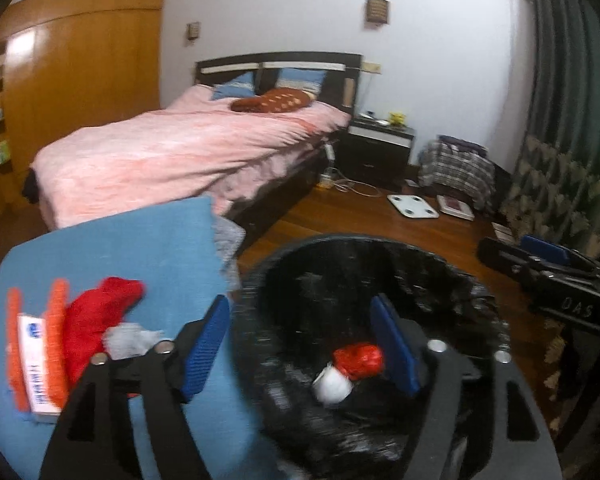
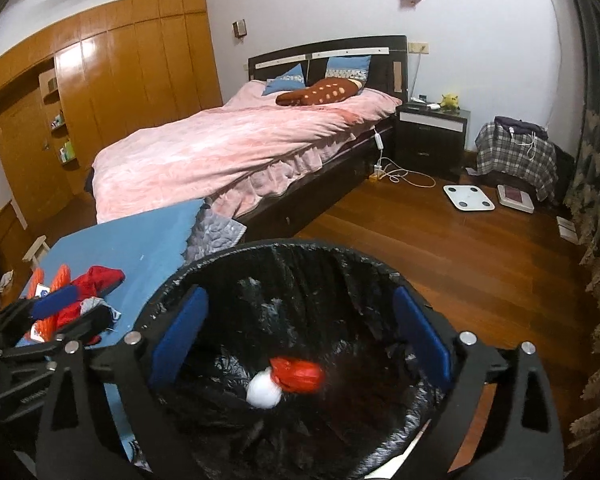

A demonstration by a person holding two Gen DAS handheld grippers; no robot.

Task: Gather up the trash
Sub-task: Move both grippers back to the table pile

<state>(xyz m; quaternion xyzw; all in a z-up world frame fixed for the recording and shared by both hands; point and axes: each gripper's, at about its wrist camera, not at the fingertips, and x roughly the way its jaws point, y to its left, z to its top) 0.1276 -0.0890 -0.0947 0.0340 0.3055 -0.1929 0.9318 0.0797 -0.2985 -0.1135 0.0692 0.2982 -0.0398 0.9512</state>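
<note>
While the left gripper (image 1: 300, 344) hangs over the black-lined trash bin (image 1: 452, 276), its blue pads stand wide apart with nothing pressed between them; a red wrapper (image 1: 358, 360) and a white wad (image 1: 334, 386) lie down inside the liner. Just left of the bin, a blue-covered table (image 1: 140, 240) carries red cloth (image 1: 100, 320) and an orange-edged box (image 1: 36, 372).

From the right wrist, the right gripper (image 2: 300, 336) also gapes wide and empty over the bin (image 2: 308, 252), the red wrapper (image 2: 298, 374) touching the white wad (image 2: 264, 394) between its pads, deep in the bag
</note>
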